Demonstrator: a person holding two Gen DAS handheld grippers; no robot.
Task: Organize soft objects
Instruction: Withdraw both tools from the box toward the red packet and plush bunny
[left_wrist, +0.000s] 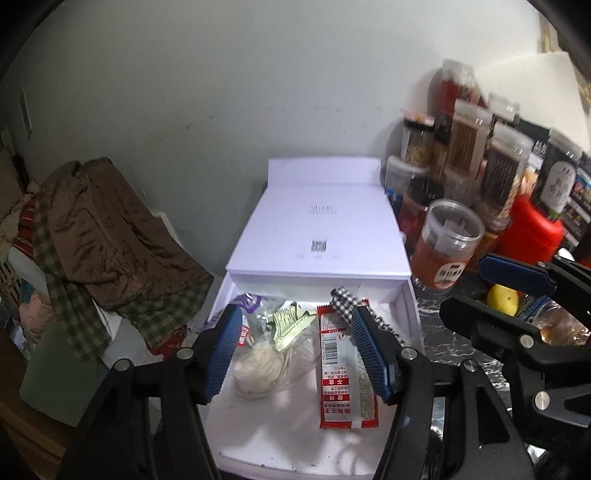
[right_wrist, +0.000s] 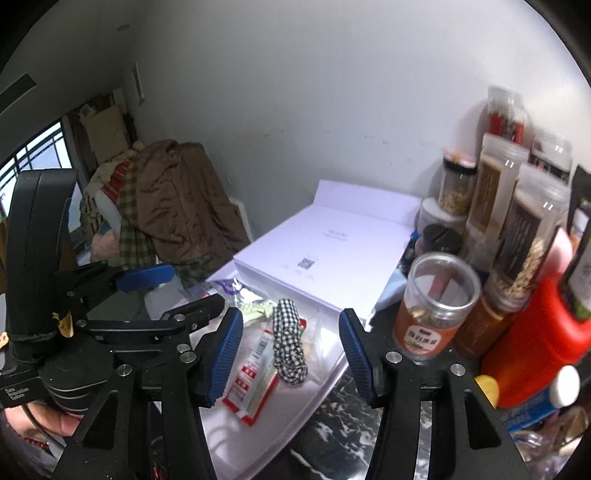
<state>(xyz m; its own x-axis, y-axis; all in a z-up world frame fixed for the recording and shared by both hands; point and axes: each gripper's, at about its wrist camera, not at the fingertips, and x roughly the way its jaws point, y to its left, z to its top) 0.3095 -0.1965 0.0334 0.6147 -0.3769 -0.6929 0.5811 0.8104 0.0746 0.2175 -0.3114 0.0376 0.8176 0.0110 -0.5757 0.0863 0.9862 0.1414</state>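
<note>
Hovering part-open and empty, left gripper (left_wrist: 293, 350) sat over the red-and-white sachet (left_wrist: 345, 369), long axis running away; right gripper (right_wrist: 291, 356), likewise empty, probably farther.

This looks like a lived-in home, a cramped corner used for storage. A black marble-patterned desk (right_wrist: 332, 435) stands against a plain, scuffed white wall (left_wrist: 221, 92). Clear plastic jars of dried foods and spices (right_wrist: 498, 192) are stacked at the right beside a red plastic bottle (right_wrist: 535, 350). At the left, a brown quilted jacket (left_wrist: 110, 229) lies on a heap of clothes and bedding. A barred window (right_wrist: 40, 151) shows at the far left.
</note>
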